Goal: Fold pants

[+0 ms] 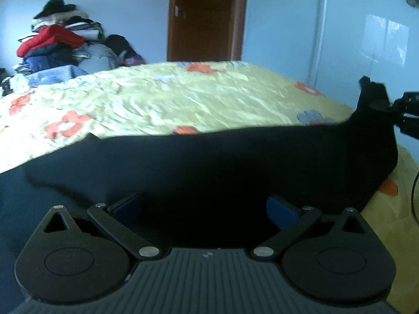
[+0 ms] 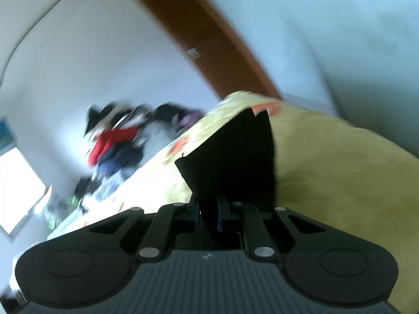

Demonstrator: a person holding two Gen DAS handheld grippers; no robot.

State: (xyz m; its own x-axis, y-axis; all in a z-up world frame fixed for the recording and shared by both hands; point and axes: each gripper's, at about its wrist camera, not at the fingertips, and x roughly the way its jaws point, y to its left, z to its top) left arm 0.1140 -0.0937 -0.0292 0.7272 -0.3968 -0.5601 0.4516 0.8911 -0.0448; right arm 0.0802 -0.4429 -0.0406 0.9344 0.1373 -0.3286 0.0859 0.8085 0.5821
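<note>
Black pants (image 1: pixel 209 162) lie spread across the near part of a yellow flowered bedspread (image 1: pixel 183 99). My left gripper (image 1: pixel 204 209) hovers low over the dark cloth, its blue pads (image 1: pixel 282 212) wide apart and pressing on nothing, so it is open. At the right edge of the left wrist view, my right gripper (image 1: pixel 392 108) holds one end of the pants lifted off the bed. In the tilted, blurred right wrist view, my right gripper (image 2: pixel 209 214) is shut on the pants (image 2: pixel 235 151). A fold of them sticks up between the narrow jaws.
A heap of mixed clothes (image 1: pixel 57 44) is stacked at the far left end of the bed, with a brown door (image 1: pixel 207 15) behind it and white walls around. A dark cable (image 1: pixel 413 196) hangs at the right edge. A bright window (image 2: pixel 18 191) shows at the left.
</note>
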